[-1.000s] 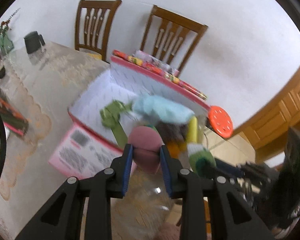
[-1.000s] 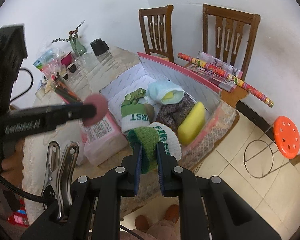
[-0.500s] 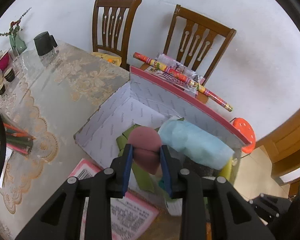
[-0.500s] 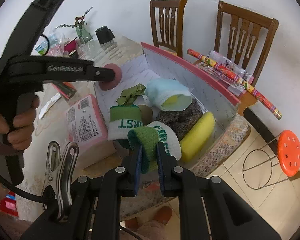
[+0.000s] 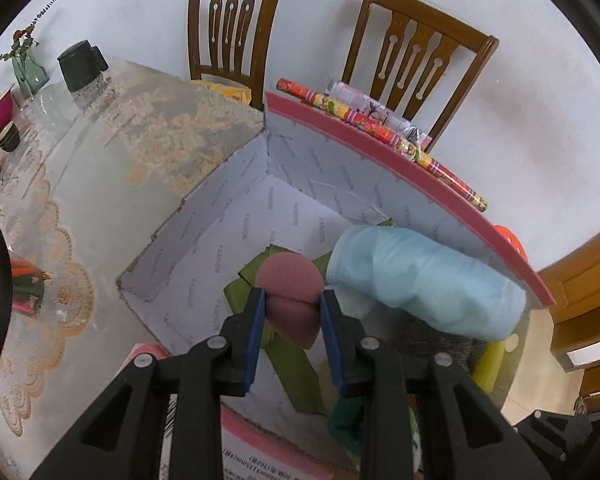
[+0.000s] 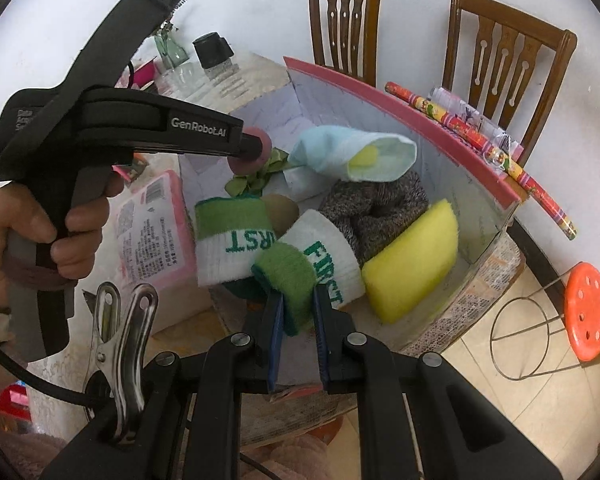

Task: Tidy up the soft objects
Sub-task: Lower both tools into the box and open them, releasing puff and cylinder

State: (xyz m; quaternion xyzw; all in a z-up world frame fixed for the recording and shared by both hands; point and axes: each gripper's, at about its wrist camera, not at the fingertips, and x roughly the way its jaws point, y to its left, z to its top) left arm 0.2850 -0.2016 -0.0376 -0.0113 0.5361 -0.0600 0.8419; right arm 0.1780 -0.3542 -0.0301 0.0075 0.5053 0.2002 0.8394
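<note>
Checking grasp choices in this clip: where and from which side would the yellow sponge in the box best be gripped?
Grip the yellow sponge across its thin faces near the raised upper end, coming from above. It leans tilted against the box wall, with the grey knit crowding its inner side, so the top end looks the most exposed, and its slab shape probably suits a pinch across the thickness.

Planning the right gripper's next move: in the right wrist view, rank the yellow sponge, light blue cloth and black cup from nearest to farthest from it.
From the right gripper, which is shut on the green-cuffed sock:
1. Yellow sponge, just right, inside the box.
2. Light blue cloth, farther back in the box, centre.
3. Black cup, far left on the table, beyond the box.
</note>
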